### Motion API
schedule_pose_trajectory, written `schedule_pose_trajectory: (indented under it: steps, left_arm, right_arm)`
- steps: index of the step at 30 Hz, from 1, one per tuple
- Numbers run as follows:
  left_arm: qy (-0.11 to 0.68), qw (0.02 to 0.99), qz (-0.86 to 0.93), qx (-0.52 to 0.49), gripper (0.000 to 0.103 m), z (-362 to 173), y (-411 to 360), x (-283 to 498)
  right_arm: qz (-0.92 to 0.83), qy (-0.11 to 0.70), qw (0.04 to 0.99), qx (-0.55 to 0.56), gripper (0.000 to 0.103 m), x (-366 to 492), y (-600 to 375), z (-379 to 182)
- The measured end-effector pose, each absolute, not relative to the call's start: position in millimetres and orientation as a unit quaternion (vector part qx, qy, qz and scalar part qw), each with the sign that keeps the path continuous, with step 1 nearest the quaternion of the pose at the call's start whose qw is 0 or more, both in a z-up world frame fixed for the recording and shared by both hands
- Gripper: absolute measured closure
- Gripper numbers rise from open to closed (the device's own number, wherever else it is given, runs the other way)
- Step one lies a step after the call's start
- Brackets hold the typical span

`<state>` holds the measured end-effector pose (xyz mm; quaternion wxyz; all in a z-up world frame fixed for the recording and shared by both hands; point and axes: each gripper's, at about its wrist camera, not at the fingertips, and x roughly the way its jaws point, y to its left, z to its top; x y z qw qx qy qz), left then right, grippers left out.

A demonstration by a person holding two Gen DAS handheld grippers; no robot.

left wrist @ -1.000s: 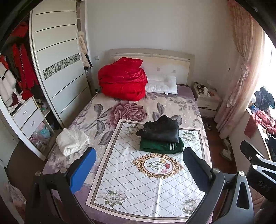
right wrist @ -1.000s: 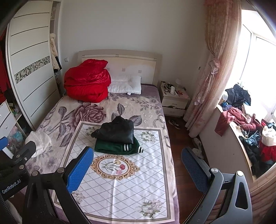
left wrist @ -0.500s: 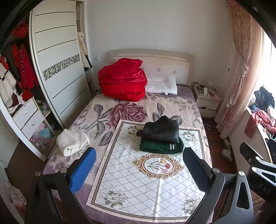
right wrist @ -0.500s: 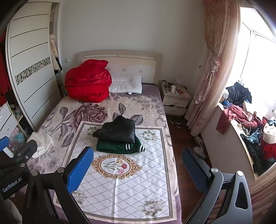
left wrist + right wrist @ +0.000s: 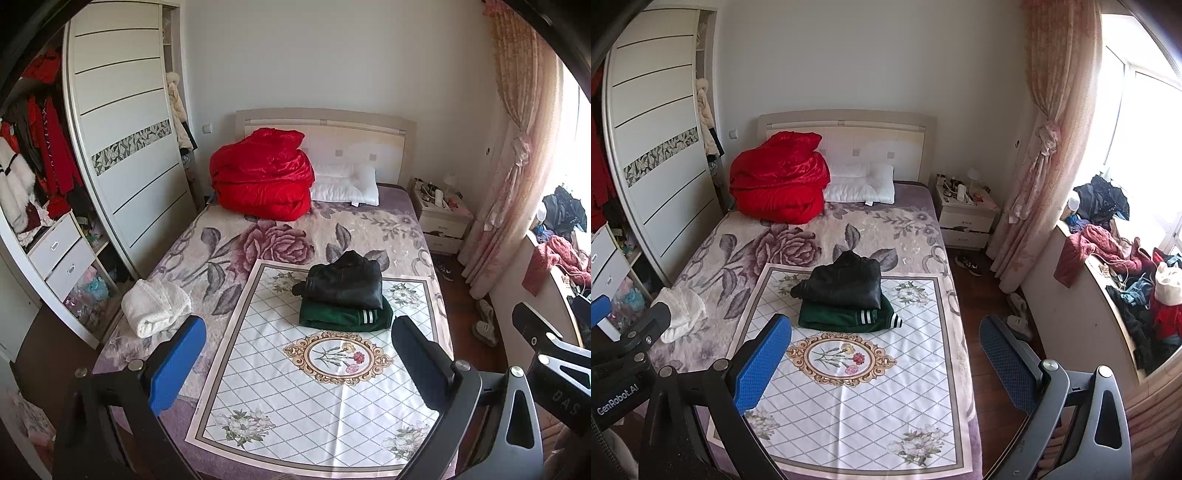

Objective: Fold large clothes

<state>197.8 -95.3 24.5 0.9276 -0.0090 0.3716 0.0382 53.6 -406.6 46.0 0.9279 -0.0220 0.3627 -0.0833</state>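
two folded garments [image 5: 343, 295], one red quilt [image 5: 262, 181], one pillow [image 5: 345, 184]

The black jacket [image 5: 345, 282] hides most of the green garment [image 5: 343, 319]; clutter on the nightstand [image 5: 966, 206] is too small to tell.

Black jacket [image 5: 345, 282] glossy, leather-like; green garment [image 5: 343, 317] matt cloth; red quilt [image 5: 260, 177] shiny satin.

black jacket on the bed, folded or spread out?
Folded. The black jacket is a compact bundle stacked on the folded green garment, atop the white mat; no sleeves spread out.
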Motion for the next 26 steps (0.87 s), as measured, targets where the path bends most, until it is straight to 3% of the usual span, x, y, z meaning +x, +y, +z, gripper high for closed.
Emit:
schedule_pose_trajectory:
  steps: [26]
  left_arm:
    - [0.365, 0.930, 0.039, -0.007, 0.000, 26.5, -99.3, 192.8]
  right_arm:
    - [-0.087, 0.358, 0.929, -0.020, 0.000, 47.1, -402.7, 49.6]
